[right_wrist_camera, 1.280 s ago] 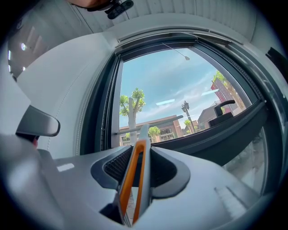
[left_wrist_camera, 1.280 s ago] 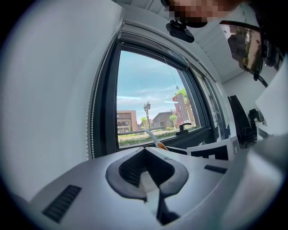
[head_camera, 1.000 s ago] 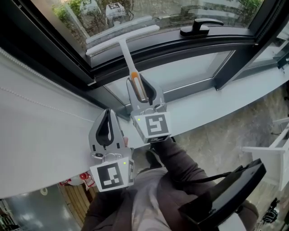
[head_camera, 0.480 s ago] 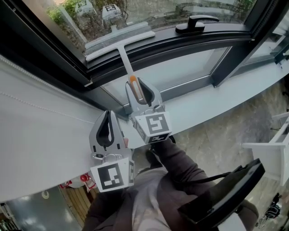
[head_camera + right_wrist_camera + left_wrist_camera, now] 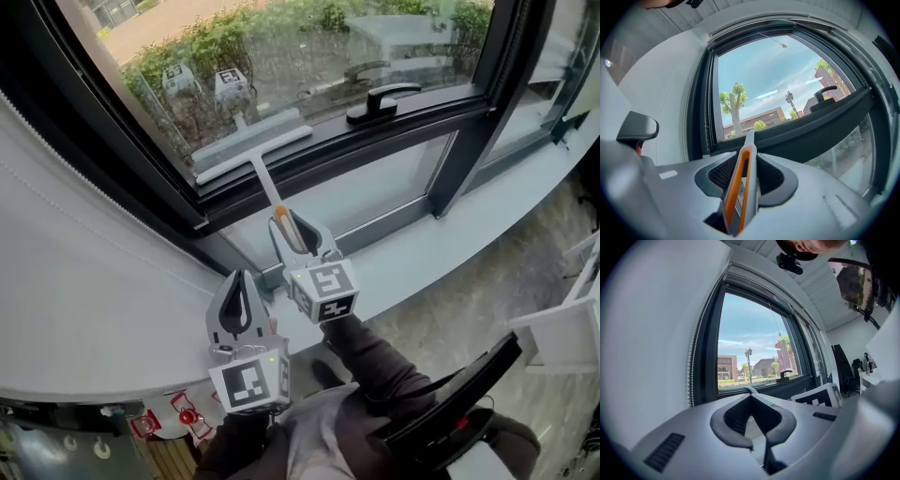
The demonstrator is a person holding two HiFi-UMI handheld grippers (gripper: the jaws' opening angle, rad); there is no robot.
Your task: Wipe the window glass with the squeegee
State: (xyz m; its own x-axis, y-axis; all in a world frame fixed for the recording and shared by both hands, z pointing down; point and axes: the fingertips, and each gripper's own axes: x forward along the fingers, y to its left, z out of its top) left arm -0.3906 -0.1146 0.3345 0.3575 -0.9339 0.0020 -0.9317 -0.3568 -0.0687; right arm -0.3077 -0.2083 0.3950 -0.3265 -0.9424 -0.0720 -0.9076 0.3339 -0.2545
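Your right gripper (image 5: 296,231) is clamped on the squeegee (image 5: 265,180), gripping its grey-and-orange handle. The handle's long axis points away from you and slightly left, up to the blade. The blade lies crosswise against the bottom of the window glass (image 5: 309,47), its length running from near left to far right just above the dark frame. The window handle (image 5: 380,99) is well to its right. Your left gripper (image 5: 238,281) hangs nearer and leftward, its jaws pressed together on nothing, beside the white wall (image 5: 84,281).
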